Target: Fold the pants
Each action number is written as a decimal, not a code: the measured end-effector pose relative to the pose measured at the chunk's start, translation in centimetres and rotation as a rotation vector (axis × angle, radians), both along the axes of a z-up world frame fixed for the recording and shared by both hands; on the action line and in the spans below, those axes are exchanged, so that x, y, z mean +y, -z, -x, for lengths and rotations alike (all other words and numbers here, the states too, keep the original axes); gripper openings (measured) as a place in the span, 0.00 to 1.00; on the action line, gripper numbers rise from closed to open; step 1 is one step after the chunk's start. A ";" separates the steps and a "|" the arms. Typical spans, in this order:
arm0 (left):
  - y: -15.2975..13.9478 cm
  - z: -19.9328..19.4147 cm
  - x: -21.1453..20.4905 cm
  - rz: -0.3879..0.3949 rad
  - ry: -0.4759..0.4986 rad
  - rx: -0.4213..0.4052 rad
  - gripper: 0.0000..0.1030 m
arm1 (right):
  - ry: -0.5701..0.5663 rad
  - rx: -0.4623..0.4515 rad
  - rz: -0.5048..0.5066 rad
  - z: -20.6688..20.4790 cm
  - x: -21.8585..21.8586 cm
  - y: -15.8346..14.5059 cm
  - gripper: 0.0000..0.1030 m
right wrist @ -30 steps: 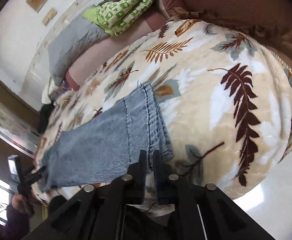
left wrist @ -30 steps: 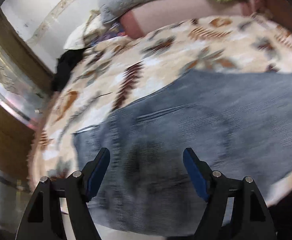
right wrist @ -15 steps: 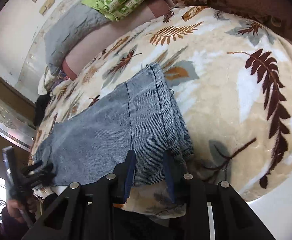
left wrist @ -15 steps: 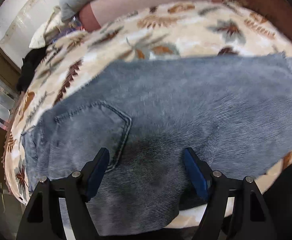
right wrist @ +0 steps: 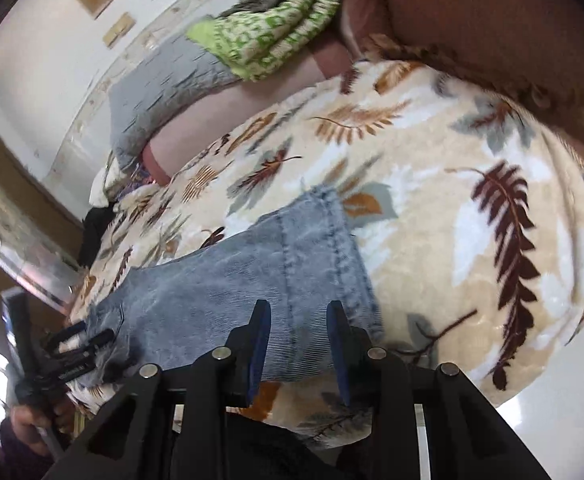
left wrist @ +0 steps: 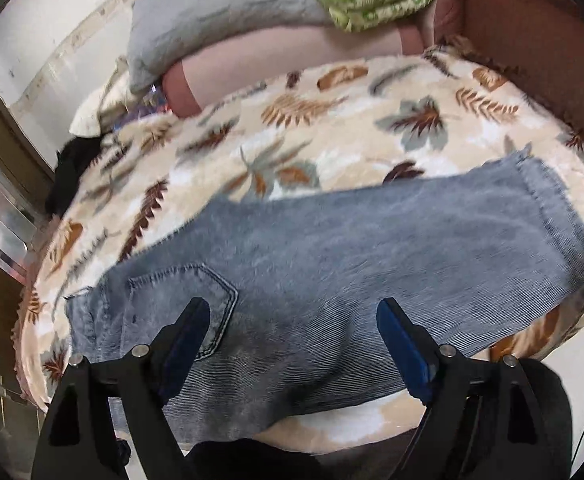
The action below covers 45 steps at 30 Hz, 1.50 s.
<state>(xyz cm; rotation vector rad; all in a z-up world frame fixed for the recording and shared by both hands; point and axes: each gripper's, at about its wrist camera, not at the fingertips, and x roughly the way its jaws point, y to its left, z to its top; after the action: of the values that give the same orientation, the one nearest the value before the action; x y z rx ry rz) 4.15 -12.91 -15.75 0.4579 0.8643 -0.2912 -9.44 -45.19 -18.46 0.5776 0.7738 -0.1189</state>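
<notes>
Your pants (left wrist: 331,264) lie folded lengthwise on the bed (left wrist: 331,148), waist left, hems right. Both hand-held grippers, left (left wrist: 292,340) and right (right wrist: 297,344), have just been opening and hold nothing. Next, I judge, grip the hems and carry them toward the waist.

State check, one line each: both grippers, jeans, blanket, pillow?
left gripper: open wide above the jeans, nothing between its pads, just been opening.
right gripper: partly open over the hem end, not clamping, just been opening.
jeans: flat on the blanket, legs stacked, back pocket up.
blanket: spread.
grey pillow: lying behind it.
</notes>
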 end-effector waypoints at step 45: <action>5.8 -4.3 3.1 0.083 -0.193 0.211 0.87 | 0.010 0.201 0.302 -4.7 3.9 2.8 0.49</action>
<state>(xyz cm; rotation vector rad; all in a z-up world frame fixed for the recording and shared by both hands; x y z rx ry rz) 8.49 -9.80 -21.57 0.2668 1.0904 -0.1984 -4.72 -41.31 -21.22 0.2845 0.9280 -0.3015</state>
